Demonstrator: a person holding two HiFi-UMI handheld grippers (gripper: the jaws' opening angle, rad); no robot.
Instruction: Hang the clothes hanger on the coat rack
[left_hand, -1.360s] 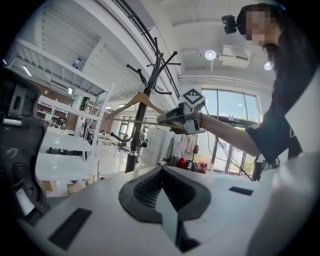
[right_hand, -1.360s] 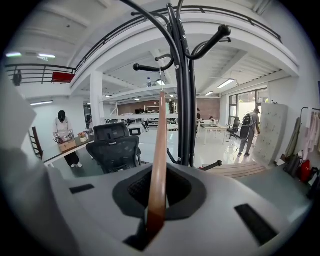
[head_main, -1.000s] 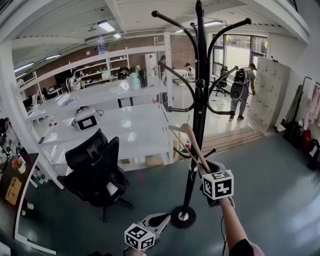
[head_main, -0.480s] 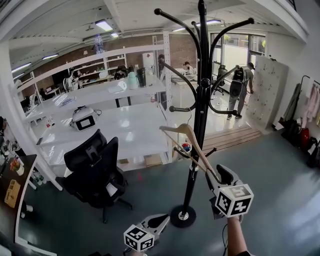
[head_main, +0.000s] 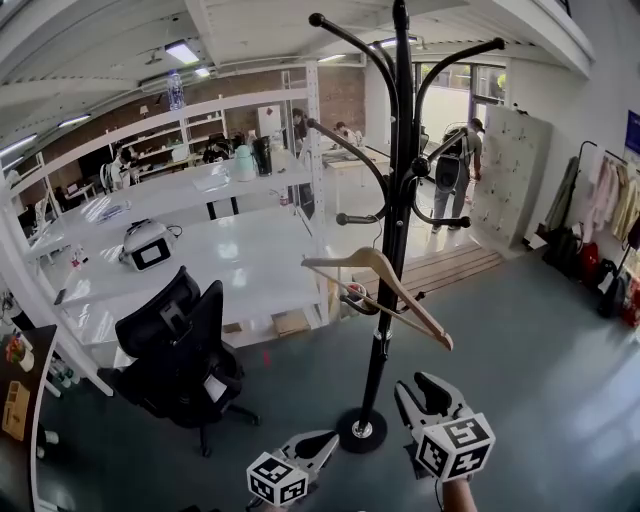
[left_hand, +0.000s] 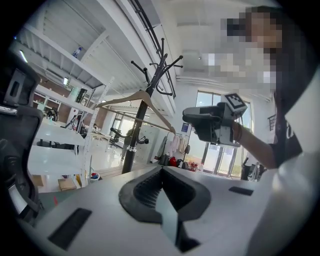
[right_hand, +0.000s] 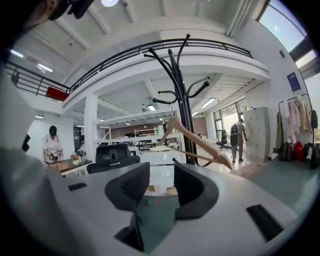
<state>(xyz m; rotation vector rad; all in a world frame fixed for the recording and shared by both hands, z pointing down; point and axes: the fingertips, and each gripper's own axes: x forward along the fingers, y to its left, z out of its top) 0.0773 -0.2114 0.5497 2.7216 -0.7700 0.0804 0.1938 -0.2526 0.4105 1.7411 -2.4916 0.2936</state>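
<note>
Hanger (head_main: 410, 305) hangs on coat rack (head_main: 400, 150) alone, ahead of right gripper (head_main: 415, 387), fingers wide, empty, closing; left gripper (head_main: 325, 440) pinched together, idle.

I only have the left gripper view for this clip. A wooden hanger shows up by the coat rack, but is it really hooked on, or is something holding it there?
Observer: The head view shows the hanger hooked over a low prong of the coat rack, with nothing else touching it.
Operator: Is anything in the right claw?
Observer: No. In the right gripper view the right claw has its jaws apart and just starting to close, with nothing between them. The hanger is well ahead of it.
Operator: My view cuts off the rack's foot.
Observer: In the head view the round base sits flat on the floor, just ahead of the right claw.
</note>
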